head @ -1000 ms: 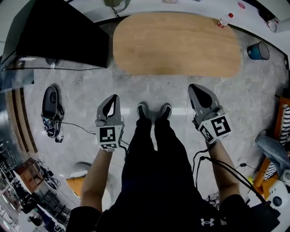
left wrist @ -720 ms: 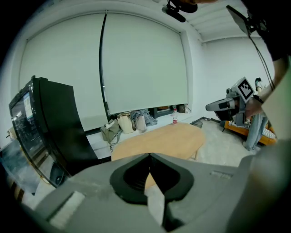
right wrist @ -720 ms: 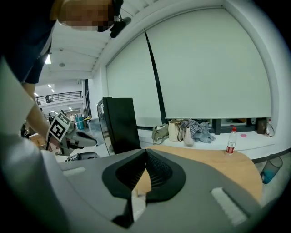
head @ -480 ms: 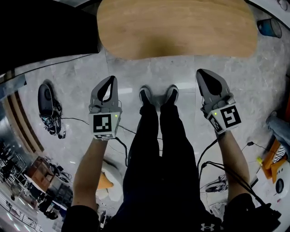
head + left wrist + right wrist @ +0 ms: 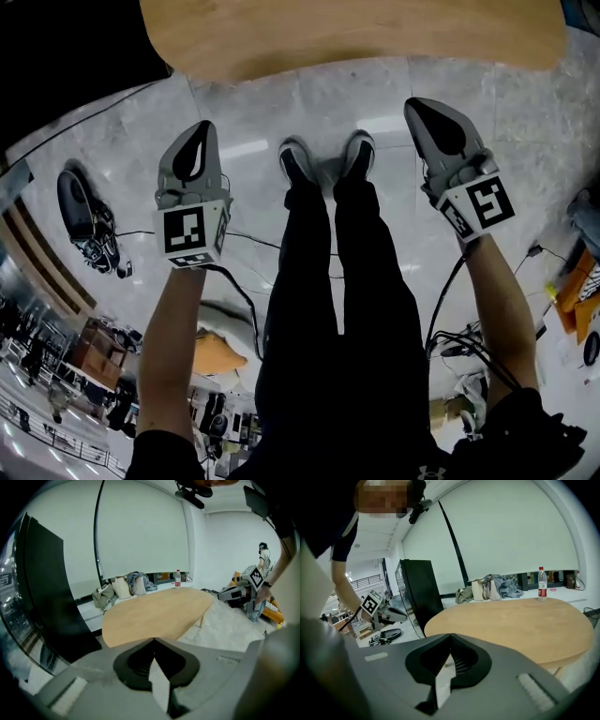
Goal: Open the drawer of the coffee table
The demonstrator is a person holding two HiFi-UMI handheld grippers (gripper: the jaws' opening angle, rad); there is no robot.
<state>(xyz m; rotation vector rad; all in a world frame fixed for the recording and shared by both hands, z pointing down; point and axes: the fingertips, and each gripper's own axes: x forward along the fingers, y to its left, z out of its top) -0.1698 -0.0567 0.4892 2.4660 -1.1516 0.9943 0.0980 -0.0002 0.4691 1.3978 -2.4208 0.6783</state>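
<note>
The coffee table (image 5: 356,37), with an oval light-wood top, lies across the top of the head view; no drawer shows in any view. My left gripper (image 5: 202,125) hangs over the grey floor left of the person's legs. It is shut and empty, short of the table edge. My right gripper (image 5: 415,103) hangs right of the legs, also shut and empty. In the left gripper view the table (image 5: 159,613) lies ahead beyond the closed left gripper (image 5: 153,639). In the right gripper view the table (image 5: 515,620) spreads ahead and to the right of the closed right gripper (image 5: 450,634).
The person's shoes (image 5: 323,159) stand between the grippers near the table edge. A black cabinet (image 5: 56,56) rises at the left, with dark slippers (image 5: 80,220) and cables (image 5: 234,281) on the floor. A water bottle (image 5: 542,584) and bags (image 5: 122,588) sit on the ledge behind the table.
Both grippers have sunk toward the floor, still shut. The table has slid up to the top edge of the head view, and the grippers now sit wider apart in it.
</note>
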